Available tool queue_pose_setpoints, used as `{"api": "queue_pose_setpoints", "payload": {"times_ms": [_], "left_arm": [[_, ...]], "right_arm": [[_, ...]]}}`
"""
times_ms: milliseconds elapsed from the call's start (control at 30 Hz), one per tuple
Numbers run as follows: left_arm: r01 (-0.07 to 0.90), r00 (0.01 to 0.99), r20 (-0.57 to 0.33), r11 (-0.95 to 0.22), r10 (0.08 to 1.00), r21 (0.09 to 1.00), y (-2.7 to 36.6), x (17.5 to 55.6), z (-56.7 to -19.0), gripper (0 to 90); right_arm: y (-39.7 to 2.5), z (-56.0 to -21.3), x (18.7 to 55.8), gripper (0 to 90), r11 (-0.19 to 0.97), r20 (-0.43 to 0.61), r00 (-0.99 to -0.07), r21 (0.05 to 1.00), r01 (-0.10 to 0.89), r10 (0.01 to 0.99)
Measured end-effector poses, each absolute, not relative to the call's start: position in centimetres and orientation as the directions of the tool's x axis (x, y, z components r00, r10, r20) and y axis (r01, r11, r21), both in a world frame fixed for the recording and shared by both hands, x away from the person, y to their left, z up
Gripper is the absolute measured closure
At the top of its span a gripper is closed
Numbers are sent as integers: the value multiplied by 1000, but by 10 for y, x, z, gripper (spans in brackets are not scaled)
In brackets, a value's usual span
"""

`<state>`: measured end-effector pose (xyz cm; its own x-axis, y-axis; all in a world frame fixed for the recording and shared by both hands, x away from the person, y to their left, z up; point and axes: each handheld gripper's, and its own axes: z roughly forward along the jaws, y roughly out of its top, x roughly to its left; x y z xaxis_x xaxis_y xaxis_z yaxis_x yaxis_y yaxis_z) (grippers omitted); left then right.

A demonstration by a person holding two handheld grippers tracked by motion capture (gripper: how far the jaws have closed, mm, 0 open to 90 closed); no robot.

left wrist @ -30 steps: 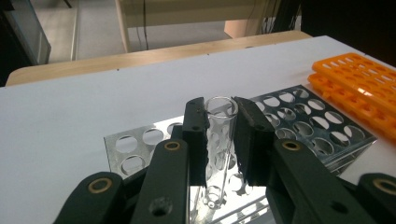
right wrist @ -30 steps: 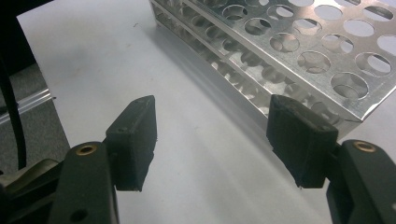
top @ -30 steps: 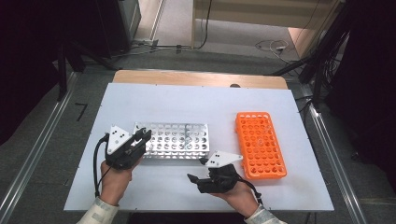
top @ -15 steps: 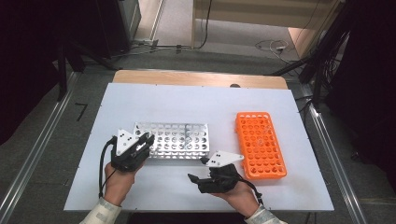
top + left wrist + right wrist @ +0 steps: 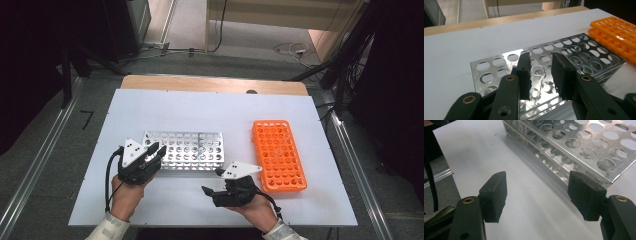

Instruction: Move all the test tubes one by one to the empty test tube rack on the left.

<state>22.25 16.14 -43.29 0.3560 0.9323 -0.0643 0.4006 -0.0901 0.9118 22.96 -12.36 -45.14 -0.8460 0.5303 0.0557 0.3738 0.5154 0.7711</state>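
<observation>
The metal rack (image 5: 186, 150) lies on the white table (image 5: 210, 115), and everything else is placed from it. The left gripper (image 5: 154, 152) sits at the rack's left end, over the holes nearest the person. In the left gripper view its jaws stand partly open, one on each side of a clear glass tube (image 5: 537, 82) that stands upright in a hole near that corner of the rack; a gap shows on either side of the tube, so the jaws do not grip it. The right gripper (image 5: 212, 181) rests on the table just in front of the rack's near right corner, pointing left. Its jaws are spread wide with only bare table between them. An orange rack (image 5: 278, 154) lies to the right of the metal rack, close beside it but apart.
</observation>
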Motion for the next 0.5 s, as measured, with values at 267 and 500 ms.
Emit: {"api": "queue_pose_setpoints", "payload": {"times_ms": [267,500], "left_arm": [[378,389,-50,-110,920,919,153,215,-428,397],[400,437,-42,-152,899,904,139,208,-428,246]], "right_arm": [[-135,-449,231,307,502,57,-835,776,382,547],[-151,-444,233,312,472,62,-815,789,393,576]]}}
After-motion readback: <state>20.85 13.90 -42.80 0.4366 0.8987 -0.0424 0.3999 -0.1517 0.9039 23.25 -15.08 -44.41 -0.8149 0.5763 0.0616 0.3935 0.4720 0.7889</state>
